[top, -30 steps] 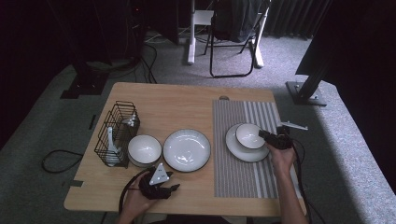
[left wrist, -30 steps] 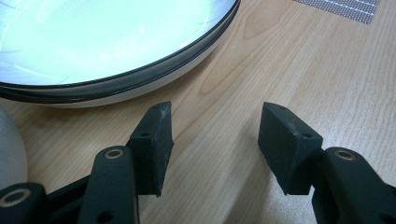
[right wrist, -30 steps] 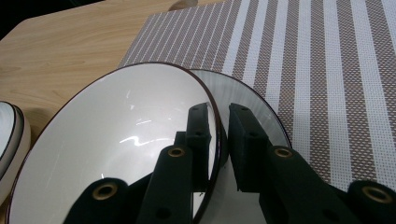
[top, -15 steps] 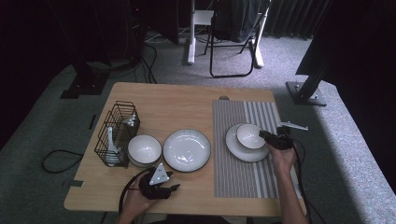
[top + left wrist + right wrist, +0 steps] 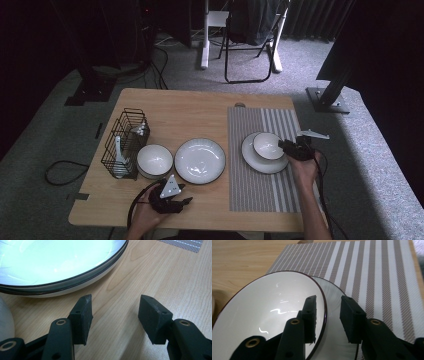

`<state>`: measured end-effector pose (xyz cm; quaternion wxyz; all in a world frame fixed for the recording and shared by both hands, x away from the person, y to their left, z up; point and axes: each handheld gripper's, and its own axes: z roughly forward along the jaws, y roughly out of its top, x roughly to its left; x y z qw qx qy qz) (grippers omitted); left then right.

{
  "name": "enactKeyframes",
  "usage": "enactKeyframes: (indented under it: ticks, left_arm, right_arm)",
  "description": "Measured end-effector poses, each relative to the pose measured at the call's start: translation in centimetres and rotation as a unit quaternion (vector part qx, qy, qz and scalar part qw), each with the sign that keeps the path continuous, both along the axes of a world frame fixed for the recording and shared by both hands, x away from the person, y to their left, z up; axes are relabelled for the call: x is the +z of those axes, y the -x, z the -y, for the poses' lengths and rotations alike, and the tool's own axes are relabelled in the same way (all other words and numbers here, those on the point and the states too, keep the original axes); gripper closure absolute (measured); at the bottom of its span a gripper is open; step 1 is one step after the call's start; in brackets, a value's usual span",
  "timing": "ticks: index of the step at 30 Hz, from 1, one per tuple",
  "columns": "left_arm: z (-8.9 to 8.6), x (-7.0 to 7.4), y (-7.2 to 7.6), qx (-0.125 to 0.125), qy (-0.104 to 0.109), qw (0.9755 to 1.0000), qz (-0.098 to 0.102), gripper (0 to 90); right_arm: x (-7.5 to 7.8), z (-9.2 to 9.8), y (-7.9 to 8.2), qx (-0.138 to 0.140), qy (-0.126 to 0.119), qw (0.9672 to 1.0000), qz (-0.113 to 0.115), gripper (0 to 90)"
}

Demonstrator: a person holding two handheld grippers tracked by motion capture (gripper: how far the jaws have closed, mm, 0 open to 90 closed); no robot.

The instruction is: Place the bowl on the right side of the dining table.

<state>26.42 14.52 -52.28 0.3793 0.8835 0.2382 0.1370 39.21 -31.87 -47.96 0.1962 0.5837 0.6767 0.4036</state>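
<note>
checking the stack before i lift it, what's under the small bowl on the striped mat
The small bowl sits on a white plate, which lies on the striped mat. The plate's middle is covered by the bowl. The right gripper straddles the bowl's rim, jaws just opened.

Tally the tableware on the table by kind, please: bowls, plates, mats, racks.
Bowls: 2, a small bowl on the mat's plate and a bowl beside the rack.
Plates: 2, a large plate and a small plate.
Striped placemat: 1.
Wire rack: 1.
Total: 6.

Bare table (image 5: 200, 112) beyond the dishes (wire rack (image 5: 125, 142) blocks left).
</note>
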Motion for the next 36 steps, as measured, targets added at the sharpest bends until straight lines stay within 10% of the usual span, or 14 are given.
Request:
enactKeyframes:
  ticks: [36]
  left_arm:
    - [0.0, 0.0, 0.1, 0.001, 0.001, 1.0, 0.002, 45.9]
  right_arm:
    - [1.6, -0.4, 1.0, 0.015, 0.051, 0.9983, 0.025, 57.2]
